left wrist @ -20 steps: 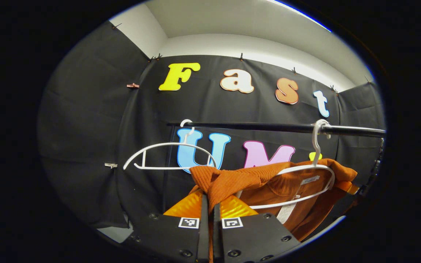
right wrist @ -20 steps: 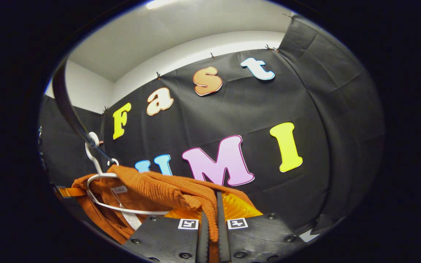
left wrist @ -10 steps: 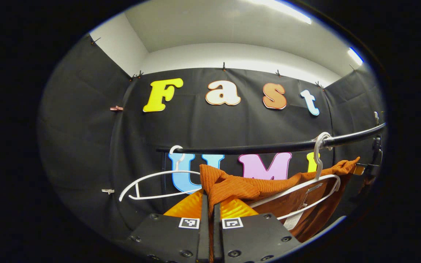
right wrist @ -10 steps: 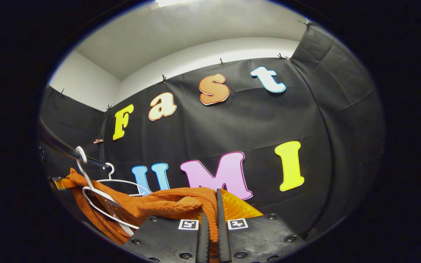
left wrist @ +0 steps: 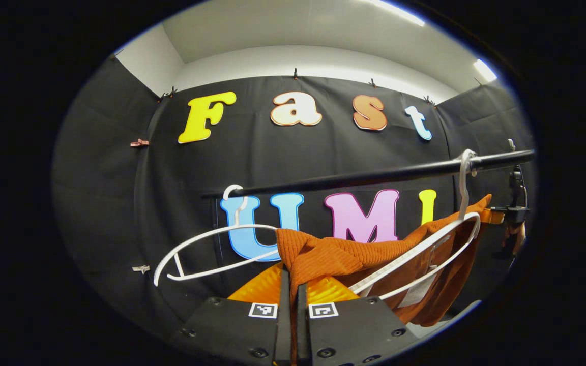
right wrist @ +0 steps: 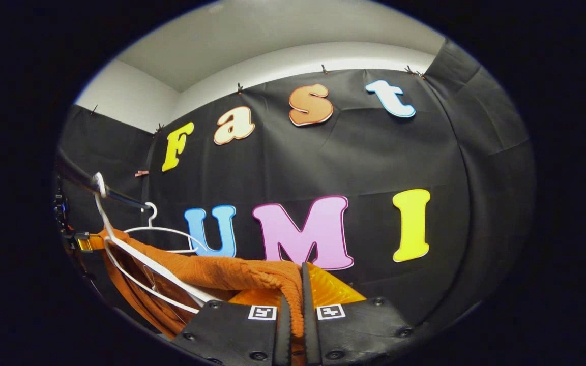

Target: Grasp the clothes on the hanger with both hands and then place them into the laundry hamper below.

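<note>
Black booth cloth is backing the clothes rail [left wrist: 374, 177] as both tongs, left [left wrist: 290, 284] and right [right wrist: 293, 290], are staying clamped on the orange ribbed sweater [left wrist: 333, 254]. They are drawing it down off the tilting white hanger [left wrist: 425, 249], which is sagging further than a second ago, so release is nearing.

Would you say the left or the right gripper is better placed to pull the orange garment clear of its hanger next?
Probably the right gripper: its corner of the orange garment already lies off the white hanger.
</note>
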